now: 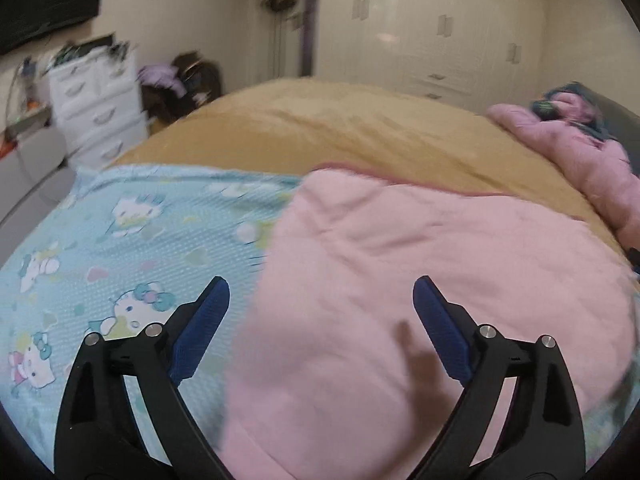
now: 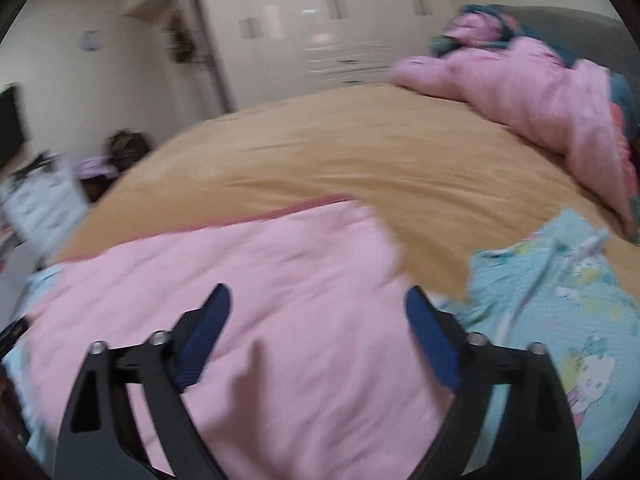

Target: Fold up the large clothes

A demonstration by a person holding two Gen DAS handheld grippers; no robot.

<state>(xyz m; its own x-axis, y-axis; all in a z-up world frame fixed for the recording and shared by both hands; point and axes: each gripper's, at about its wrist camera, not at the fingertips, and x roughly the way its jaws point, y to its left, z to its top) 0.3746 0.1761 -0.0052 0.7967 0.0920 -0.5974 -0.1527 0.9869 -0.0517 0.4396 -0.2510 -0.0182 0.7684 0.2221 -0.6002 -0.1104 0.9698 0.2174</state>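
Observation:
A large light blue blanket with a cartoon cat print (image 1: 132,240) lies spread on the bed, its pink inner side (image 1: 420,280) folded over on top. In the right wrist view the pink side (image 2: 280,280) fills the middle and the blue print (image 2: 580,320) shows at the right. My left gripper (image 1: 321,292) is open and empty, hovering above the pink fabric's left edge. My right gripper (image 2: 318,300) is open and empty above the pink fabric.
The bed has a mustard yellow sheet (image 1: 340,132). A pile of pink bedding (image 1: 580,160) lies at the far right by the dark headboard (image 2: 560,28). White drawers (image 1: 96,108) stand left of the bed. White wardrobes (image 1: 440,32) line the back wall.

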